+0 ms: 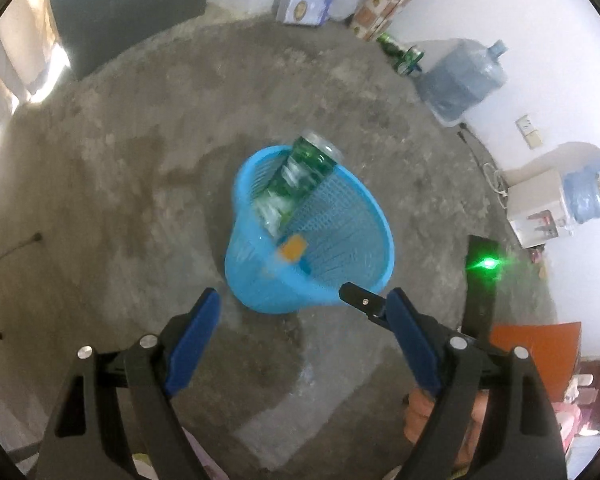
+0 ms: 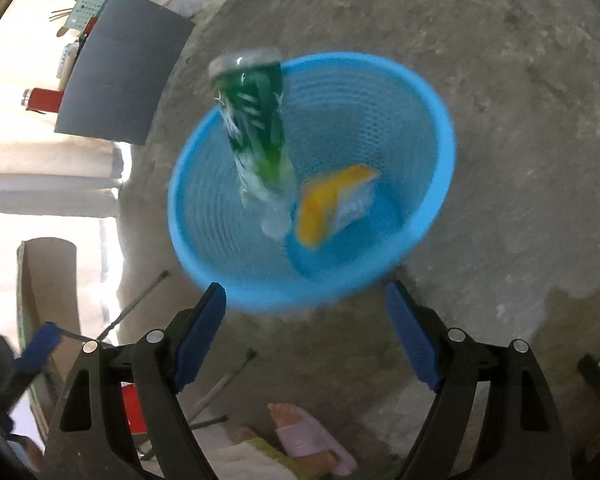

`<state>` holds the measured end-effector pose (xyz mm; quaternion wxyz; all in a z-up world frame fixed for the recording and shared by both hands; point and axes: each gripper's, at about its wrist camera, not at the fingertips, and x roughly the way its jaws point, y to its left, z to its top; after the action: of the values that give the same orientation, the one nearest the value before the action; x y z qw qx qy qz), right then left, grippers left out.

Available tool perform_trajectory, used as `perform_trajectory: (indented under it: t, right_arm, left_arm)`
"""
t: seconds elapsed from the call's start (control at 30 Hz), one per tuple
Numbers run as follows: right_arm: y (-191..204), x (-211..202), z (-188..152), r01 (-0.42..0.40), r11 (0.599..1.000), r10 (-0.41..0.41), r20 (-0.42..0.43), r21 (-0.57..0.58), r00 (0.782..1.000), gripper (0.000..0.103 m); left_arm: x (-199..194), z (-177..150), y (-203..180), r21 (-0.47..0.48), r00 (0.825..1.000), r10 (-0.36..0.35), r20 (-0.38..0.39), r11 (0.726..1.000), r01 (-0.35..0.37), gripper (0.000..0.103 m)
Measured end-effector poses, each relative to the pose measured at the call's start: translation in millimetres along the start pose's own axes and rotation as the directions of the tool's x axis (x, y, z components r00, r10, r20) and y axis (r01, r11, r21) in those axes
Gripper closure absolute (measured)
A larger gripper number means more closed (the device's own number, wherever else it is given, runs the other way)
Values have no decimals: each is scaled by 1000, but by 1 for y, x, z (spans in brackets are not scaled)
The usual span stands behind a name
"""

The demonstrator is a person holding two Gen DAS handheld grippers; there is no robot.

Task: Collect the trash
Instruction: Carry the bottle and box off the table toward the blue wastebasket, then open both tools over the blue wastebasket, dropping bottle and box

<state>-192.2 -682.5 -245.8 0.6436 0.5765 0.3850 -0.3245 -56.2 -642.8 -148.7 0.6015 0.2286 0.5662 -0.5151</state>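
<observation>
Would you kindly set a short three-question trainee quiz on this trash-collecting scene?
1. True or false: the green bottle lies on the floor outside the blue basket.
2. What colour is the smaller item beside the bottle?
3. The left hand-held gripper and the right hand-held gripper are: A) both open and empty, B) both clamped on trash.

Key: 1 false, it is in the basket, its top end sticking above the rim; 2 yellow; 3 A.
</observation>
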Motion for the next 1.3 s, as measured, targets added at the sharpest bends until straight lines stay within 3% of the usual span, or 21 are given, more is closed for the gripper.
perform_trajectory:
  t: [0.27,0.57,0.83,1.3]
  right_arm:
    - [-1,-17,-6,47,997,-42,74,-68,996,25]
    - [-14,-36,-30,32,996,-24,99,-80,995,25]
    - [-38,-55,-76,41,997,-35,91,-70,995,25]
    - [-49,-58,-145,61,998,-60,32,-29,998,25]
  left_arm:
    - [-45,-14,4,33,997,-39,62,999,37,20]
    - [-107,-46,11,76,989,-88,120,994,79,20]
    - [-186,-114,22,112,968,-108,228,990,83,20]
    - [-283,-249,73,33,907,-94,409,996,89,20]
